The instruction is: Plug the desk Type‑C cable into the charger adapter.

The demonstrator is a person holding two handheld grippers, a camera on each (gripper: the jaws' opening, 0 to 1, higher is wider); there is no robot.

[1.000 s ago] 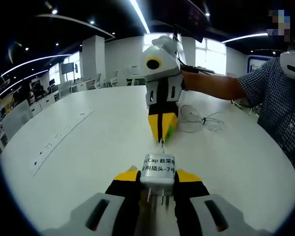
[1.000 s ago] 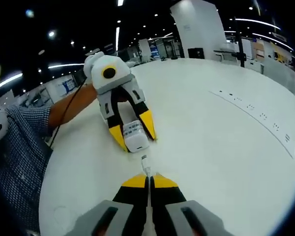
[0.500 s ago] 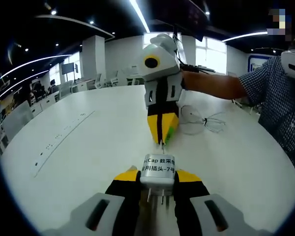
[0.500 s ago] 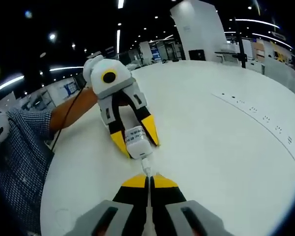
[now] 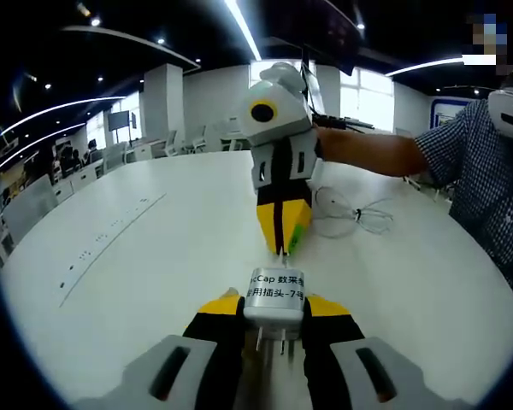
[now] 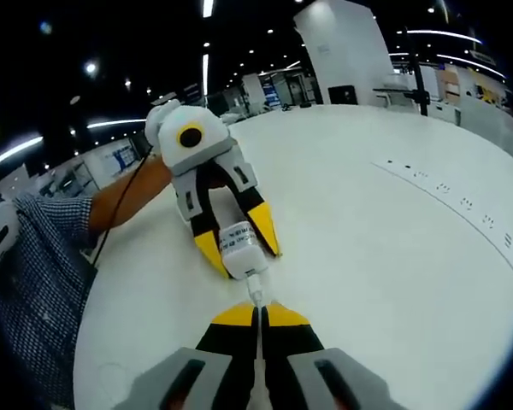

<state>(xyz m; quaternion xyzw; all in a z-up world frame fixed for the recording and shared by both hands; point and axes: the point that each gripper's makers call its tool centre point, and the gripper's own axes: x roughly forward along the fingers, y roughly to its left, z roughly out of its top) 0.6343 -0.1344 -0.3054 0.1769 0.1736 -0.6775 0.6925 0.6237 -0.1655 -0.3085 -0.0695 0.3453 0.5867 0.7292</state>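
My left gripper [image 5: 275, 305] is shut on a white charger adapter [image 5: 275, 299] with a printed label, its prongs pointing back toward the camera. My right gripper [image 5: 282, 229] reaches in from above, its yellow jaws closed on the Type-C plug [image 5: 282, 253], which points down at the adapter's top face. In the right gripper view, my right gripper [image 6: 258, 309] pinches the white plug [image 6: 256, 290]. Its tip meets the end of the adapter [image 6: 239, 248], which the left gripper [image 6: 238, 237] holds. How deep the plug sits is hidden.
The rest of the white cable [image 5: 352, 213] lies coiled on the round white table [image 5: 154, 248]. A socket strip [image 5: 94, 248] is set into the table at the left. A person's arm in a checked sleeve [image 5: 470, 162] stands at the right.
The right gripper has brought the plug closer to the adapter: a gap between them a second ago has closed. The left gripper has kept still with the adapter.
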